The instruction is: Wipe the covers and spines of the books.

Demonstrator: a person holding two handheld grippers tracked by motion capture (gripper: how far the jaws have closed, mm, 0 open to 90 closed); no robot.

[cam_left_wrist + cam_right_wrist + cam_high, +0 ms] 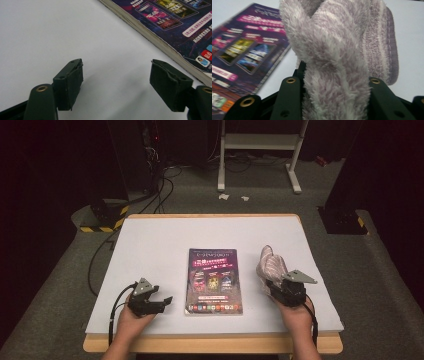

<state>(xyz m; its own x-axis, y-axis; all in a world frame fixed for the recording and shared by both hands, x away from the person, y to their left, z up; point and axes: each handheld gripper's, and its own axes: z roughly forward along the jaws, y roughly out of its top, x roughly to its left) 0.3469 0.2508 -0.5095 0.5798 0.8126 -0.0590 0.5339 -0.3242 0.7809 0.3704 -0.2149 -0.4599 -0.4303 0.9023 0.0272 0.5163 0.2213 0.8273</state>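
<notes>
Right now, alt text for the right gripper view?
A fluffy lilac striped cloth is clamped between the right gripper's two black fingers and stands up in front of the camera. Behind it to the left, a magazine with a purple cover lies on the white table.

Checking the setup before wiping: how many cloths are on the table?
1. The striped, fluffy lilac cloth is at the table's right side, clamped bunched in the right gripper, beside the magazine. Nothing else on the white table looks like a cloth.
</notes>
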